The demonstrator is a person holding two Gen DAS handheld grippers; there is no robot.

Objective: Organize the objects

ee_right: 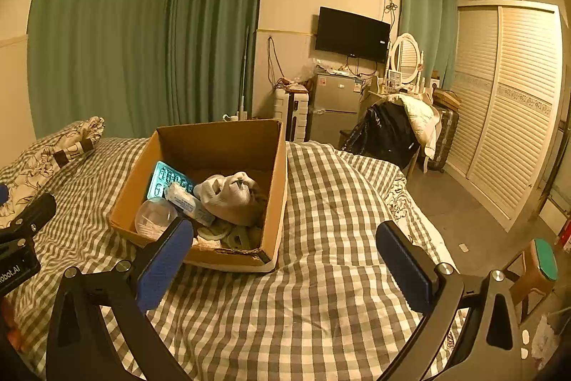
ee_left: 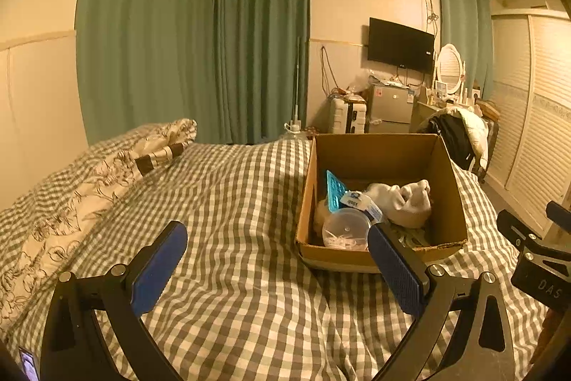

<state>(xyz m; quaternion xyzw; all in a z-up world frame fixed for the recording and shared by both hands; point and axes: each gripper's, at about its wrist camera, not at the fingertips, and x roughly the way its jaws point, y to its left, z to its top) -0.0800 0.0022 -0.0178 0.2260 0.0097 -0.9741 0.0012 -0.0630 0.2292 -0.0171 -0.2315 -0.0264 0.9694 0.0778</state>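
An open cardboard box (ee_left: 449, 174) (ee_right: 142, 174) stands on the checked bedspread (ee_left: 242, 202) (ee_right: 321, 202). In it lie a teal blister pack (ee_left: 335, 190) (ee_right: 166, 179), a white bundled cloth (ee_left: 403, 202) (ee_right: 232, 195), a clear round lidded tub (ee_left: 344, 229) (ee_right: 155, 213), a small white labelled packet (ee_left: 360, 202) (ee_right: 187, 200) and some pale rings (ee_right: 228, 234). My left gripper (ee_left: 278, 259) is open and empty, low over the bed left of the box. My right gripper (ee_right: 285, 256) is open and empty, in front of the box's near right corner.
A patterned pillow (ee_left: 107, 174) (ee_right: 46, 156) lies at the bed's left. The bed's right edge drops to the floor (ee_right: 464, 213). Beyond stand a chair draped with clothes (ee_right: 392, 127), a small fridge (ee_right: 335, 102), a suitcase (ee_right: 291, 113) and a louvred wardrobe (ee_right: 510, 102). A stool (ee_right: 535, 270) stands at lower right.
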